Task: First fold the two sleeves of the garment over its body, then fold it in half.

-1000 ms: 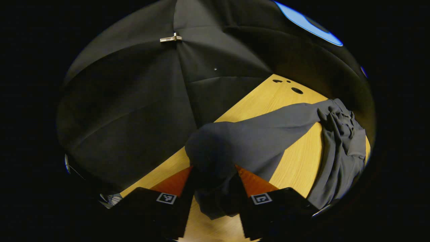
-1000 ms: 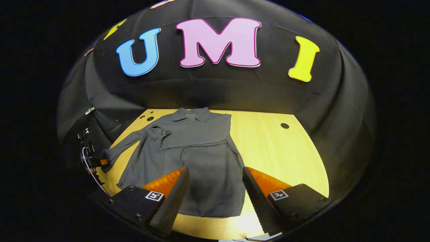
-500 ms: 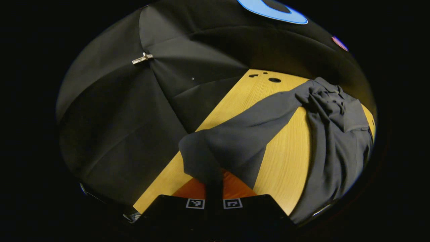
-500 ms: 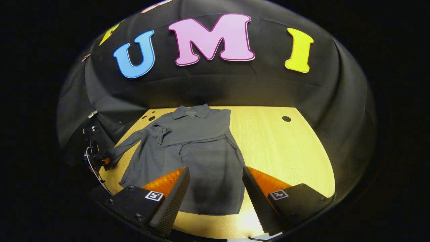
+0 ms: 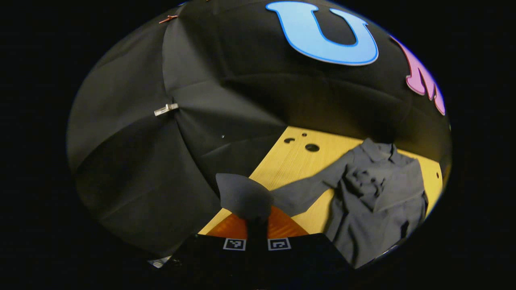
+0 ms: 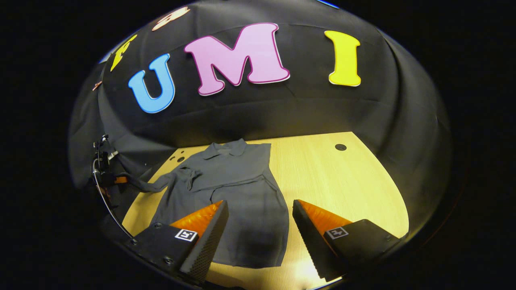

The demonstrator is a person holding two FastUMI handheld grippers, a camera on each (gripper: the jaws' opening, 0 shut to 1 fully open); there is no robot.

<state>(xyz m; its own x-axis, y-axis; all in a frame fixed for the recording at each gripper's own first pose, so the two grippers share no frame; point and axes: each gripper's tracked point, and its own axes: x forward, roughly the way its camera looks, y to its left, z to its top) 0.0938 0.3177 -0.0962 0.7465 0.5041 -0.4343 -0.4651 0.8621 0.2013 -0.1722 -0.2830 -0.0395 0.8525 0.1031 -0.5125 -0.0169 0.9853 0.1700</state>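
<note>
A grey collared garment [image 6: 238,189] lies on the wooden table [image 6: 342,189], collar toward the back wall, one sleeve folded across its chest. Its other sleeve [image 5: 298,193] stretches off the table's left side, raised above the surface. My left gripper [image 5: 256,225] is shut on the cuff [image 5: 242,197] of that sleeve; it also shows at the left in the right gripper view [image 6: 115,180]. My right gripper [image 6: 260,225] hangs open above the garment's hem, holding nothing.
Round holes [image 5: 311,147] mark the table's back left corner, and another hole [image 6: 340,147] sits at the back right. Bare wood lies to the right of the garment. A metal clip [image 5: 166,108] pins the cloth wall.
The left gripper went from open around the cuff to shut on it, then lifted the sleeve up and away from the table. The right gripper stayed open and barely shifted.
</note>
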